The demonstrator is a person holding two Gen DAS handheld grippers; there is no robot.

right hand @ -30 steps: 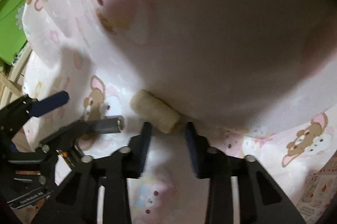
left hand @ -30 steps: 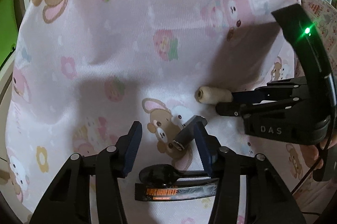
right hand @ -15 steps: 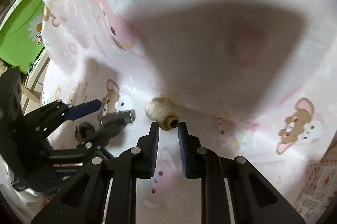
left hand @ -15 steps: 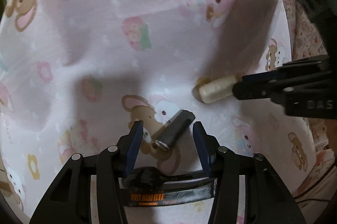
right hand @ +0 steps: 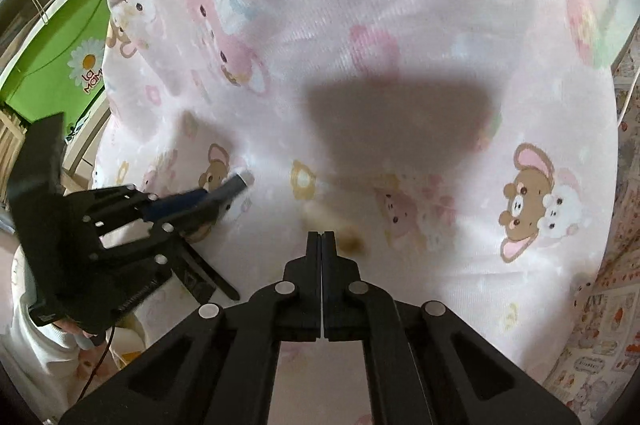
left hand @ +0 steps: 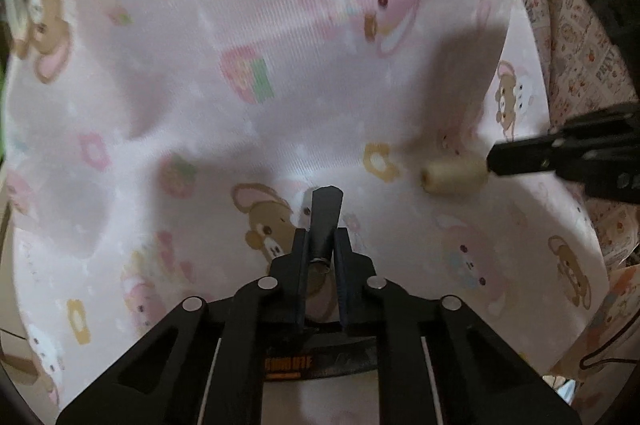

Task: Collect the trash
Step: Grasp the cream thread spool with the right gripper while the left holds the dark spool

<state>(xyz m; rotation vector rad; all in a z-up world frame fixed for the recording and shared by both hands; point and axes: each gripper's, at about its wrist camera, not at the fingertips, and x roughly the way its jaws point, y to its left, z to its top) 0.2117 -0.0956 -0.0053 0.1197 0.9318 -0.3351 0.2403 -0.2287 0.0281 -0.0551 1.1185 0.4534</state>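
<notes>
My left gripper (left hand: 322,249) is shut on a dark flattened tube (left hand: 326,217) that sticks out past the fingertips above the pink bear-print sheet (left hand: 240,85). In the right wrist view the left gripper (right hand: 208,199) holds the same tube (right hand: 234,185). A cream spool (left hand: 454,177) sits at the tips of my right gripper (left hand: 496,165). In the right wrist view my right gripper (right hand: 321,237) has its jaws together, and the spool (right hand: 324,219) is only a blur just past the tips; whether it is pinched is unclear.
A black spoon in a wrapper (left hand: 288,361) lies under my left gripper. A patterned cloth (left hand: 572,37) lies right of the sheet. A green panel with a daisy (right hand: 68,65) stands at the left.
My left gripper closed on the dark tube and lifted it. My right gripper's jaws came fully together and it pulled back, with the spool now a blur at its tips.
</notes>
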